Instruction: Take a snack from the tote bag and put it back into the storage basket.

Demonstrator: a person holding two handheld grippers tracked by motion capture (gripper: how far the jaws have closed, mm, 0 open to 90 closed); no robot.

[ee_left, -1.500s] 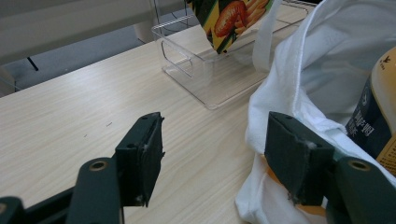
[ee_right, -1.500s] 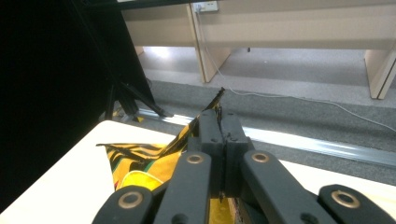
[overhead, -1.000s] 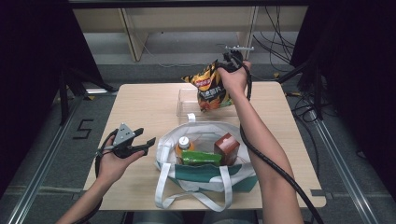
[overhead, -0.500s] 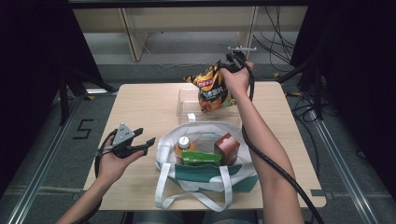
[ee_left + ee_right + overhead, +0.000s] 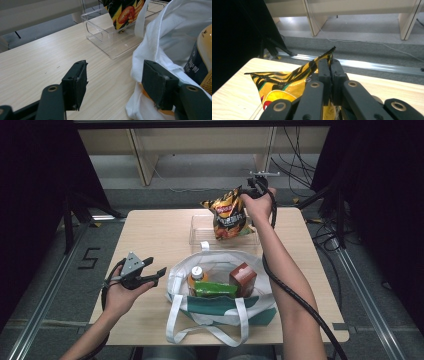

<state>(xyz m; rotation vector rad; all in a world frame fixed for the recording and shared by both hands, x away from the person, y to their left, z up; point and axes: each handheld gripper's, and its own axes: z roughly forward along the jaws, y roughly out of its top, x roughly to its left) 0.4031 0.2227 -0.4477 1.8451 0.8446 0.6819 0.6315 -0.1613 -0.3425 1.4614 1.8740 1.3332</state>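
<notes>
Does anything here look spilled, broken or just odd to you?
Nothing is spilled or broken. The chip bag hangs crumpled, pinched by its top edge in the right hand-held gripper over the clear bin. The tote bag slumps open, handles sprawled toward the table edge.

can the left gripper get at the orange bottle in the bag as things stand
Probably yes. The left gripper is open beside the white bag, and the orange bottle stands at that near side with its cap exposed. Only the bag's soft rim lies between; the right gripper is off holding the chip bag.

High view overhead, gripper views close
</notes>
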